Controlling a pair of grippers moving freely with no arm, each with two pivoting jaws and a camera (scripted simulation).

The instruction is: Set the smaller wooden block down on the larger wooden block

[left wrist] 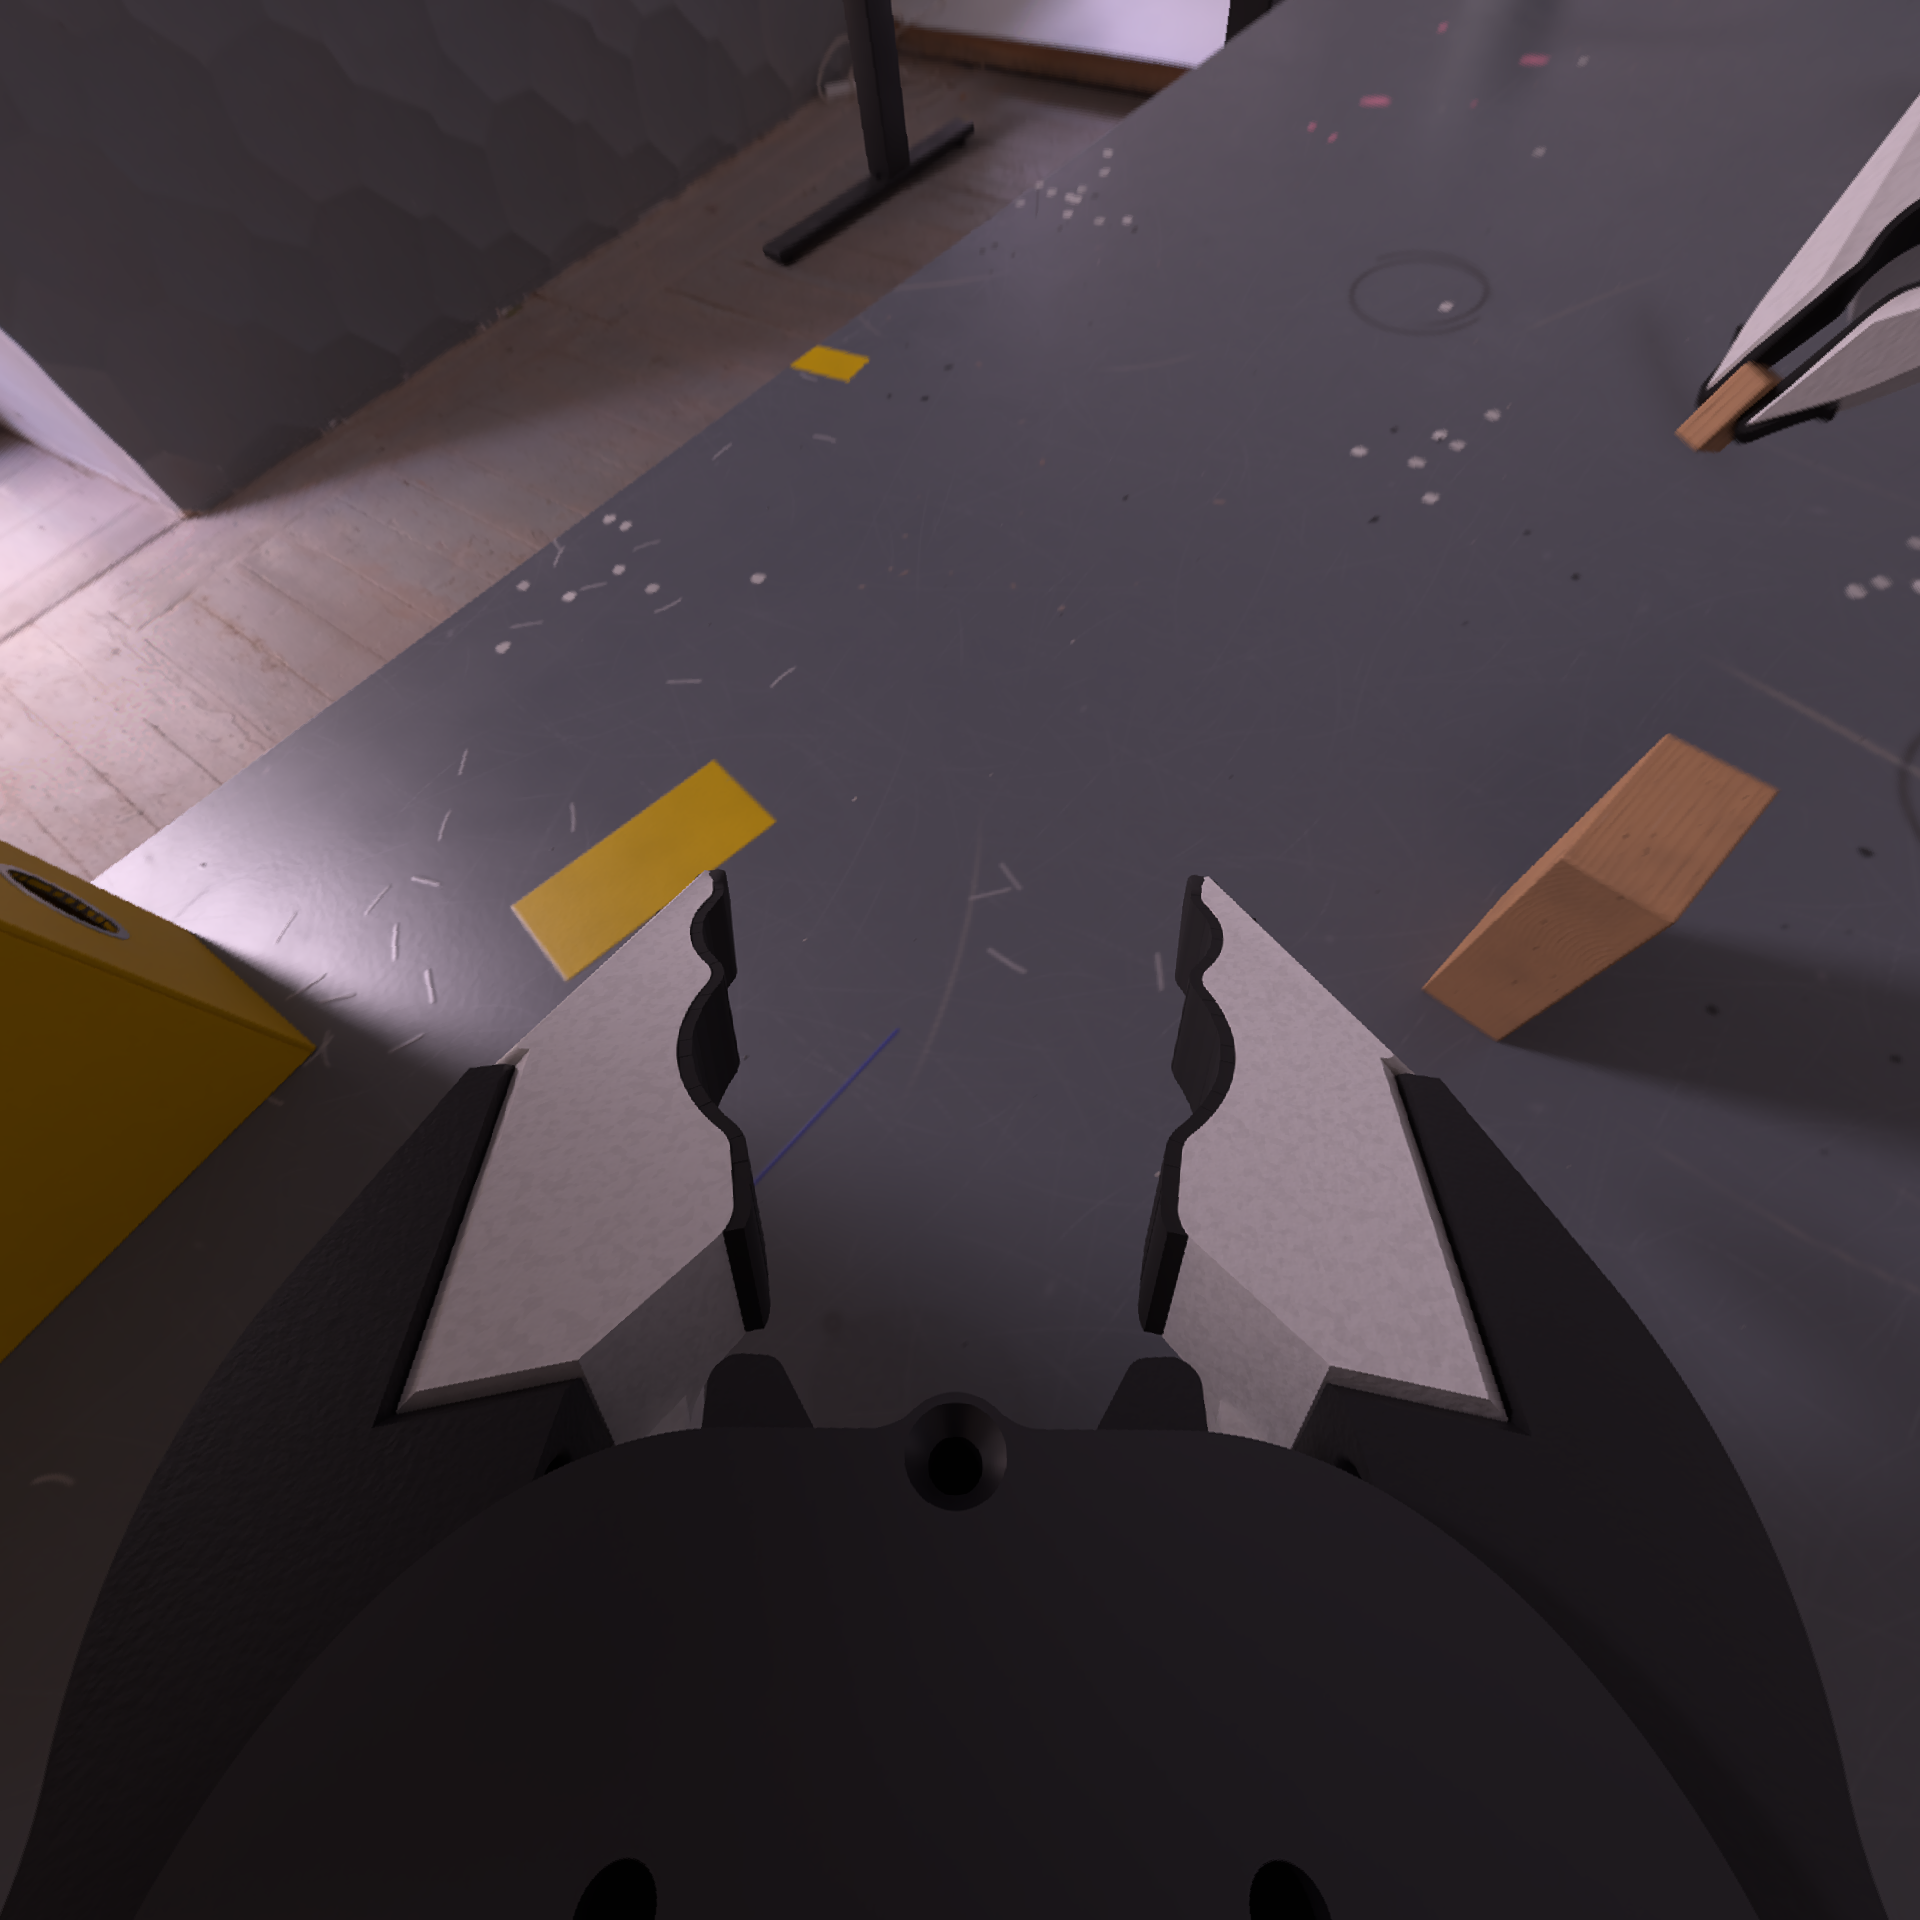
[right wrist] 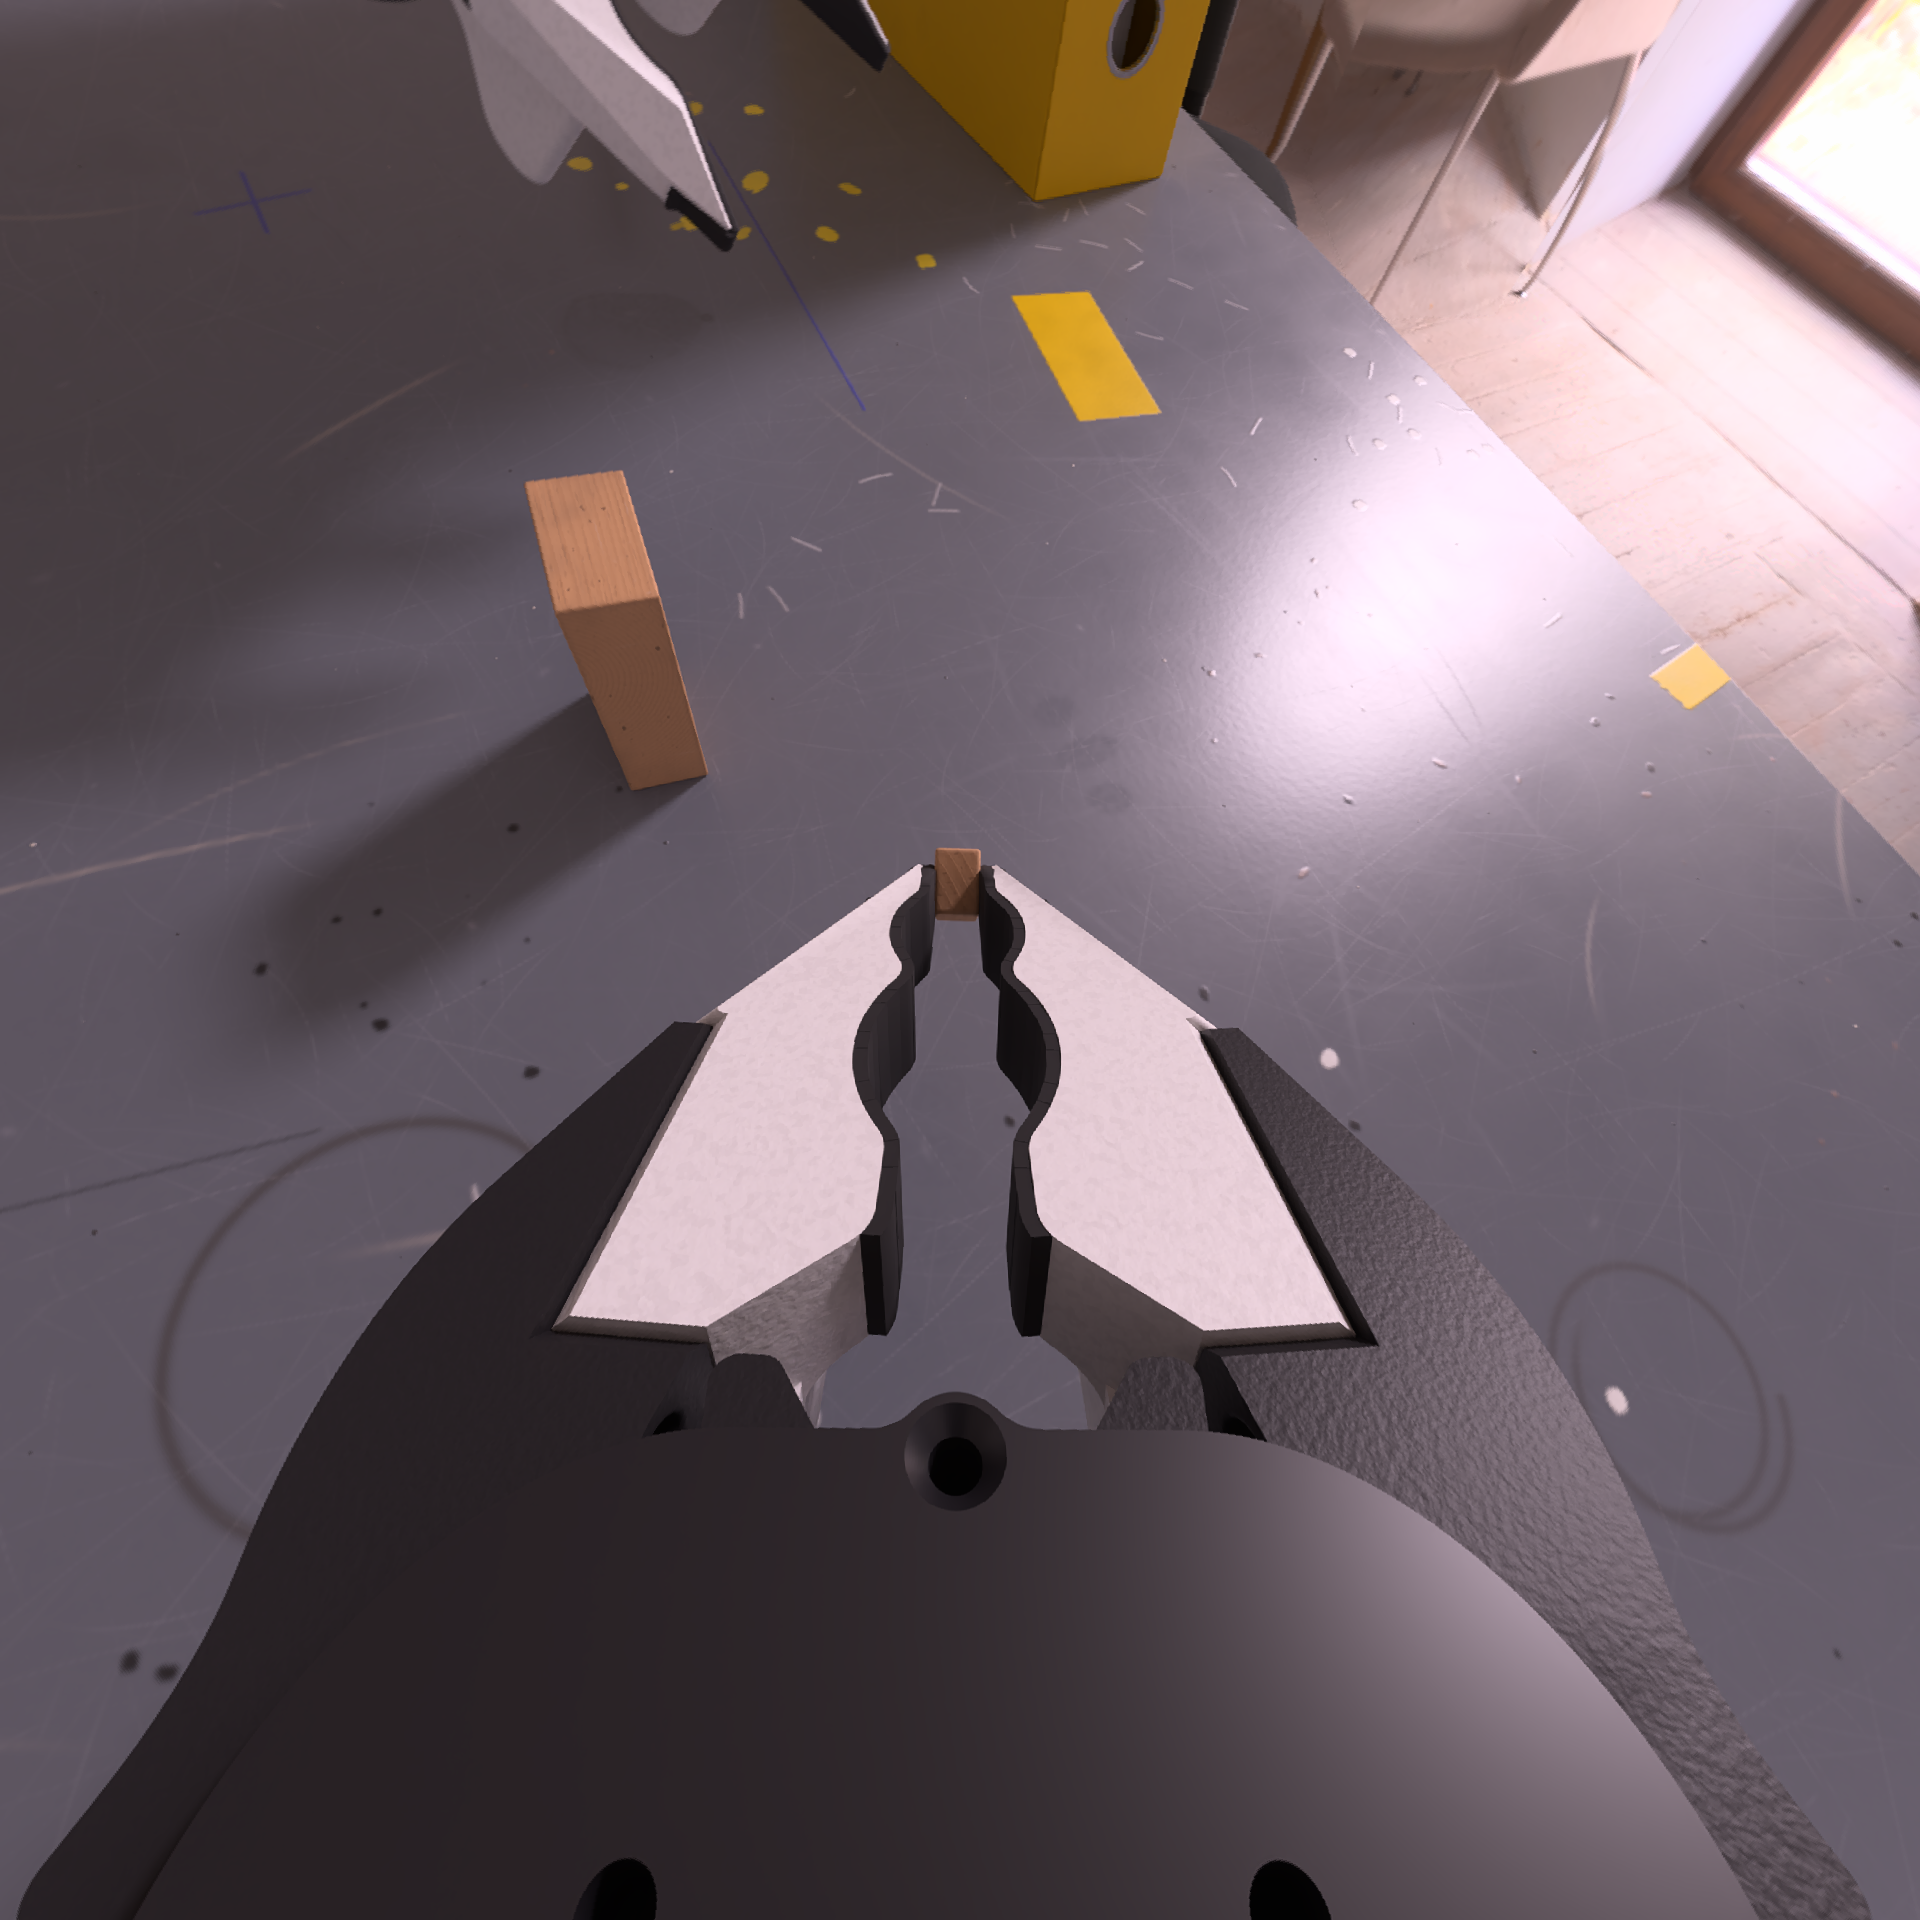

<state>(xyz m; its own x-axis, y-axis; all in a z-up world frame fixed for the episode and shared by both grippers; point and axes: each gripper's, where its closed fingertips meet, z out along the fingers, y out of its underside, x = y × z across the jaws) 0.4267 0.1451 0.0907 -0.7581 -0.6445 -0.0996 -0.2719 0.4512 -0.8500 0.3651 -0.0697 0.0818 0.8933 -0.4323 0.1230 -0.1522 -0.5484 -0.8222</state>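
Observation:
The larger wooden block (right wrist: pixel 613 623) stands on edge on the grey table, ahead and left of my right gripper; it also shows in the left wrist view (left wrist: pixel 1600 883) to the right of my left gripper. My right gripper (right wrist: pixel 956 883) is shut on the smaller wooden block (right wrist: pixel 957 881), pinched at its fingertips above the table. From the left wrist view that gripper (left wrist: pixel 1756 400) shows at the far right, with the small block (left wrist: pixel 1720 410) sticking out of its tips. My left gripper (left wrist: pixel 956 883) is open and empty above the table.
A yellow box (right wrist: pixel 1049 83) with a round hole stands at the table's far end; it shows in the left wrist view (left wrist: pixel 104 1081) close on the left. Yellow tape patches (left wrist: pixel 644 868) (right wrist: pixel 1086 355) lie on the table (left wrist: pixel 1091 644). The table edge and wooden floor (right wrist: pixel 1704 343) lie to the right.

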